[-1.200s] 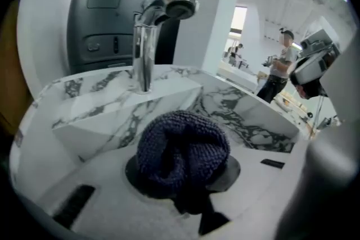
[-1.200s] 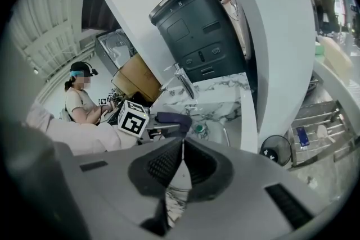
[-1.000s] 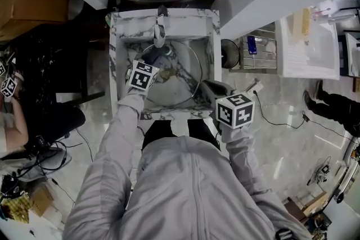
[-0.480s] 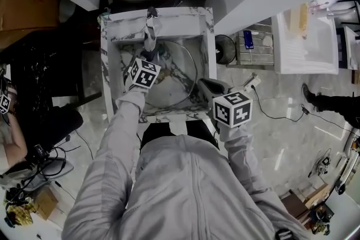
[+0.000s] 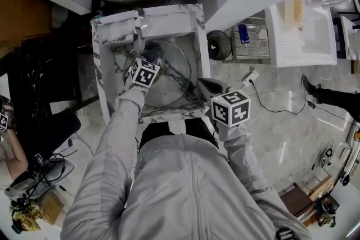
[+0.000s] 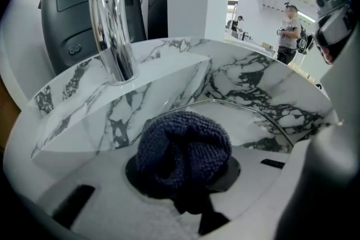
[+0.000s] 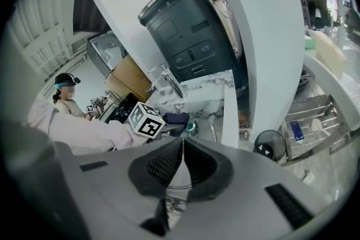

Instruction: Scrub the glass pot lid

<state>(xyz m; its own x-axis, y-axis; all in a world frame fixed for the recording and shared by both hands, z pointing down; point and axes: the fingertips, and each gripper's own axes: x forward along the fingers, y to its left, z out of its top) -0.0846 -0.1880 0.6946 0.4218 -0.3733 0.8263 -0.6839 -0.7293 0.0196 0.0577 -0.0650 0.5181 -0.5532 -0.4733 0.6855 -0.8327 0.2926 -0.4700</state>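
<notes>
Left tongs (image 6: 188, 197), arm reaching into sink (image 5: 169, 17), clamp dark cloth (image 6: 183, 152) near glass lid (image 5: 179, 64); right tongs (image 7: 181, 168) closed, empty

Left gripper (image 6: 187, 185) jaws clamped on cloth (image 6: 183, 146); right gripper (image 7: 181, 168) jaws together.

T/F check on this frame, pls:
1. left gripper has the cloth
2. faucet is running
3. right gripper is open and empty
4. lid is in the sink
1. The left gripper is shut on a dark blue cloth. True.
2. Water is running from the faucet. False: no stream shows below the spout in either the left gripper view or the head view.
3. The right gripper is open and empty. False: its jaws are together, and they appear to pinch the edge of the glass lid.
4. The glass lid sits inside the marble sink. True: its metal rim arcs across the basin, below the faucet.
</notes>
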